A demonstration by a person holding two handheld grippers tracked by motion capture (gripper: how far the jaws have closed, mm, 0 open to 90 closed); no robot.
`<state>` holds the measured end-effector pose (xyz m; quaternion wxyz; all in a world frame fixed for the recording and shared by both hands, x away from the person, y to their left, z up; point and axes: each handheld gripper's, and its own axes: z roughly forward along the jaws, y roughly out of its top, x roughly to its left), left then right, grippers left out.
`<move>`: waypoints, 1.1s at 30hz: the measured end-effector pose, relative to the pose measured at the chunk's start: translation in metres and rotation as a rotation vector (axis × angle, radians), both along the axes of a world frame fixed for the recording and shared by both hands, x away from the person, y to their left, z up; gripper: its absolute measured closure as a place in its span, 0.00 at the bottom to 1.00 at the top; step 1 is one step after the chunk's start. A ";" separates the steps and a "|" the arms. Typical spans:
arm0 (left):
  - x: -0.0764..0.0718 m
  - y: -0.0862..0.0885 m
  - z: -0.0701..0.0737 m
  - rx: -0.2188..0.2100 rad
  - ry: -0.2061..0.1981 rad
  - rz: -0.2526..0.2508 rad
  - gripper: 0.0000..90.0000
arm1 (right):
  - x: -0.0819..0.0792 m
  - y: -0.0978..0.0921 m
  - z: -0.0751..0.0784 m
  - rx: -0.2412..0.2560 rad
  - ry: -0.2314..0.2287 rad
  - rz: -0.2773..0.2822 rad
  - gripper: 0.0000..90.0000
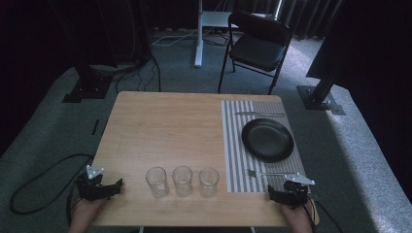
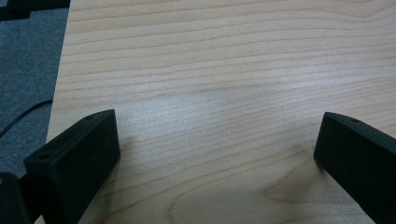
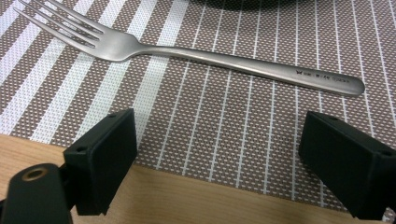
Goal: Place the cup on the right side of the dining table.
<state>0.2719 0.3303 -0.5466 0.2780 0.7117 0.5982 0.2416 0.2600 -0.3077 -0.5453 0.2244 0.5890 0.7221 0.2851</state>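
Both grippers rest with jaws spread, holding nothing — left gripper [image 1: 99, 187] on bare table [image 1: 165, 126] (wood), right gripper [image 3: 219, 154] near the fork [image 3: 187, 53].

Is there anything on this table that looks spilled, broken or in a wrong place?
Nothing stands out. The three glasses stand upright in a row, and the plate lies on the mat between fork and knife.
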 end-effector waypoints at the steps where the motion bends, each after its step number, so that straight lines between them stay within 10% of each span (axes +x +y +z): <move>1: 0.000 0.000 0.000 0.001 0.000 -0.005 0.01 | 0.000 0.000 0.000 0.000 0.000 0.000 0.12; 33: -0.001 0.003 0.000 -0.001 0.001 -0.024 0.01 | 0.000 -0.001 0.001 -0.004 0.006 0.017 0.12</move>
